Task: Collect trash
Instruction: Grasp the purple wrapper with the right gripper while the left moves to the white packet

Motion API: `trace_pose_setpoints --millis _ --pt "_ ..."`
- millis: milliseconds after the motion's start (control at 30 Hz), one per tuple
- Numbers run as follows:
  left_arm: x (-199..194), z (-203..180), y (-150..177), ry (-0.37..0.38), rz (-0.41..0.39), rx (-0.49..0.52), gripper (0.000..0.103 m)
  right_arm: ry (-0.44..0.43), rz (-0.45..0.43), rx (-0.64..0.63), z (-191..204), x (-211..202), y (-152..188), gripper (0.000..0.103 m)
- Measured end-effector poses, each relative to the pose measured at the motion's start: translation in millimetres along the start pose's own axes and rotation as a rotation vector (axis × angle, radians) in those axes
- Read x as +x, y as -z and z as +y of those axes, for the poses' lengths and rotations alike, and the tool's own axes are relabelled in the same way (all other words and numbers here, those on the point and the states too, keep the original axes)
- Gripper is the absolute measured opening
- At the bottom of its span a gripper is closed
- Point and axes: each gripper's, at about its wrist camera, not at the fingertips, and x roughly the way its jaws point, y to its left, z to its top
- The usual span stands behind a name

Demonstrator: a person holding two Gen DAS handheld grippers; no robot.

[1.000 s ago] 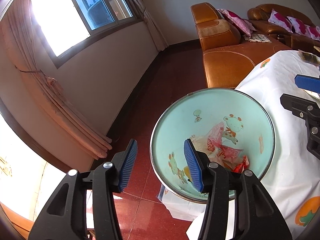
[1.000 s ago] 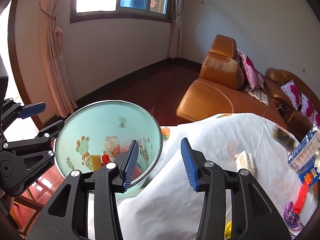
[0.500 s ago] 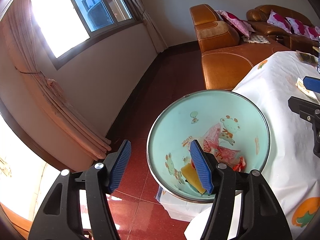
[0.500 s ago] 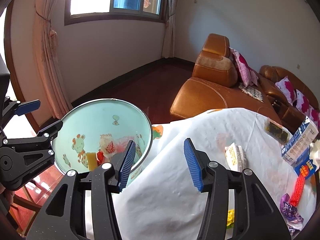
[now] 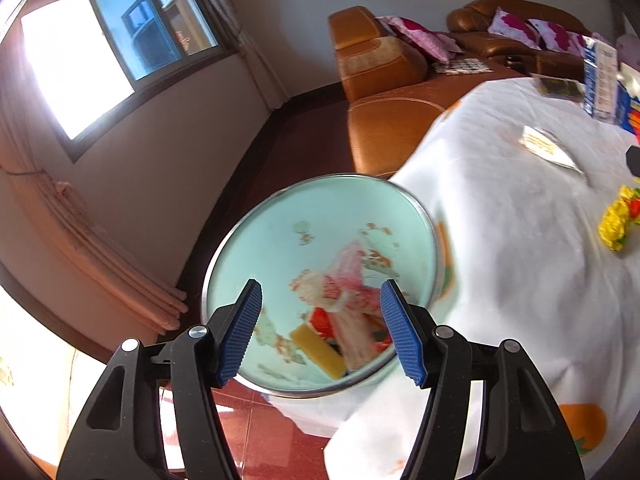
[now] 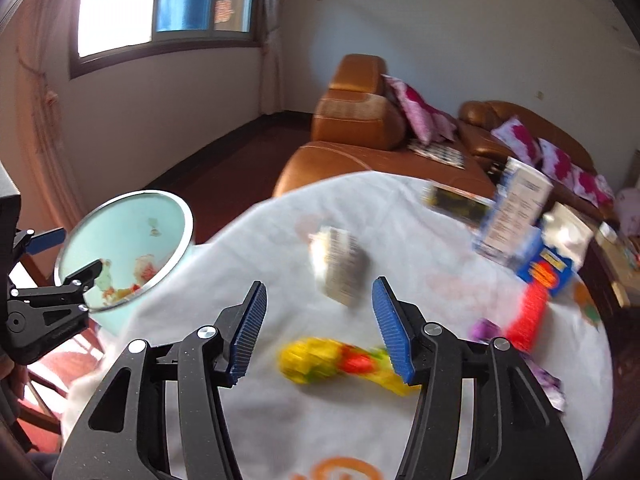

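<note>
A pale green trash bin (image 5: pixel 320 216) with a metal rim stands beside the table, with red and pink wrappers (image 5: pixel 344 304) and a yellow piece (image 5: pixel 316 350) inside. It also shows in the right wrist view (image 6: pixel 132 228). My left gripper (image 5: pixel 320 332) is open and empty above the bin. My right gripper (image 6: pixel 318 326) is open and empty over the white tablecloth (image 6: pixel 280 248). A yellow and red wrapper (image 6: pixel 336 362) lies between its fingers, lower down. A white wrapper (image 6: pixel 340 268) lies just beyond.
A carton (image 6: pixel 516 208), a blue box (image 6: pixel 548 268), a red item (image 6: pixel 528 316) and a purple wrapper (image 6: pixel 486 328) sit at the table's right. A dark packet (image 6: pixel 456 202) lies at the far edge. An orange leather sofa (image 6: pixel 360 120) stands behind the table.
My right gripper has swung right, away from the bin and over the table's trash. My left gripper has shifted so the bin sits between its fingers. Both views are motion blurred now.
</note>
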Motion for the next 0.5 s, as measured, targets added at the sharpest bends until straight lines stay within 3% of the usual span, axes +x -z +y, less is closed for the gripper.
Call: trace_pose_setpoints --millis 333,500 --pt "-23 -61 -19 0.082 -0.06 0.074 0.063 0.188 0.052 0.214 -136 -34 60 0.055" --pt "-31 -83 -28 0.1 -0.079 0.111 0.063 0.184 0.122 0.273 -172 -34 88 0.056"
